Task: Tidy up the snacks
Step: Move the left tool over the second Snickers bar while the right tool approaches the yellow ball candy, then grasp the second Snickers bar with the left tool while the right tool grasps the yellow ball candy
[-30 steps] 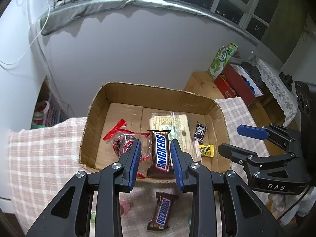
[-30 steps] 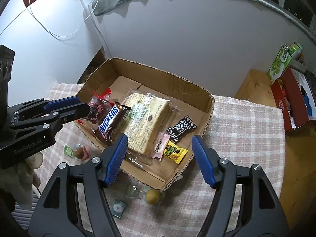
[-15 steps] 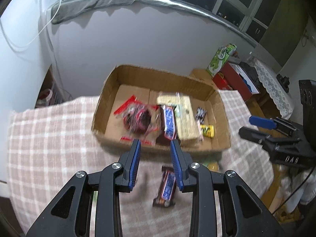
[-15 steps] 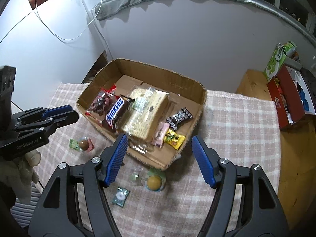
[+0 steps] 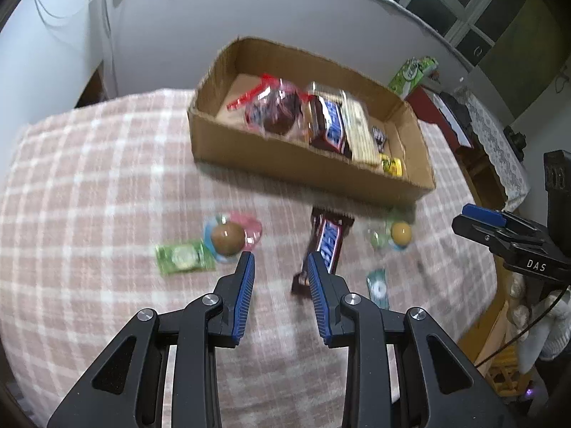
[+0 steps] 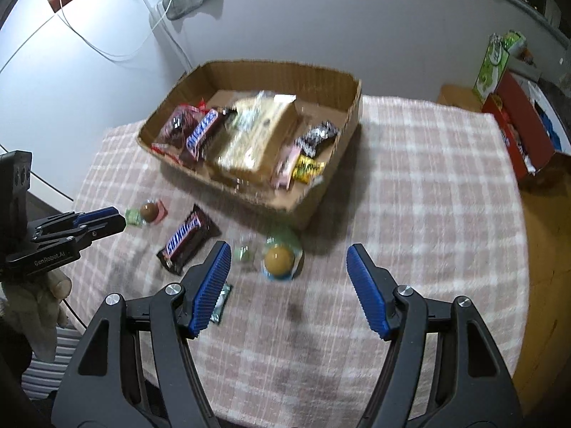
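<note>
Left gripper empty, jaws narrow but parted; right gripper spread wide, empty, over round candy near cardboard box front wall, likely next pick.

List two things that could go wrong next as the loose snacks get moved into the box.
1. The Snickers bar on the cloth lies at an angle beside small sweets; a tool could catch a neighbour as well.
2. The round wrapped sweet under the open right tool looks ball-shaped and might roll or slip.
3. The box is already crowded at its near side.
</note>
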{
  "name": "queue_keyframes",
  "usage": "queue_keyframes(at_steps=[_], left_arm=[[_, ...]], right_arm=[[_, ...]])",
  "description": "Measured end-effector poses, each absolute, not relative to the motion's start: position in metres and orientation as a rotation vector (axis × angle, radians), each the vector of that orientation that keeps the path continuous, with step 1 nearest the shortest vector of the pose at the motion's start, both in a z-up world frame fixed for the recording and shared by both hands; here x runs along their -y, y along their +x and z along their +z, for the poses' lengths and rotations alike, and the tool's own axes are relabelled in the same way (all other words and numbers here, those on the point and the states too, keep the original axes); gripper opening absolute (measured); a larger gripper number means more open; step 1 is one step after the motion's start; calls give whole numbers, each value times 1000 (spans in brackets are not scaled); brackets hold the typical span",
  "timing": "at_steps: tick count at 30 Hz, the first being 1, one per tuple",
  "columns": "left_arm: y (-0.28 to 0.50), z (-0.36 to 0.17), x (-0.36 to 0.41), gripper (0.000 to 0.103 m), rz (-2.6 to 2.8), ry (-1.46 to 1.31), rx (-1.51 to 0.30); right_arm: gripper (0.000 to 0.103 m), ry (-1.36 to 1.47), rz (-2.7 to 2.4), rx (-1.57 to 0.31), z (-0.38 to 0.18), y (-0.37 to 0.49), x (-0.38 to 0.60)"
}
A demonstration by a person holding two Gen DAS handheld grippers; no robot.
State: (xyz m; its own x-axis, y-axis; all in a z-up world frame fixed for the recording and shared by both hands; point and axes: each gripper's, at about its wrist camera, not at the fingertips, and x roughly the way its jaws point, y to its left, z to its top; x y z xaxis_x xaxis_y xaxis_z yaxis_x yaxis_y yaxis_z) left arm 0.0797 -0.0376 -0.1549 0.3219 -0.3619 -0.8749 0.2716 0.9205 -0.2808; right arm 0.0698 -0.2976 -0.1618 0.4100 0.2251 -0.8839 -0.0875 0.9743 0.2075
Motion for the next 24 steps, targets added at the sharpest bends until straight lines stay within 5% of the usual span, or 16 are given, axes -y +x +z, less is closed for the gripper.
queue_keyframes(at_steps=[18,24], left_arm=[[85,-183,70,29,-456,-54,-1242],[93,-188,82,30,-478,-29,-1248]], right_arm=[[70,69,199,-1220,-214,81,278],[62,57,195,-1246,-226,89,275]])
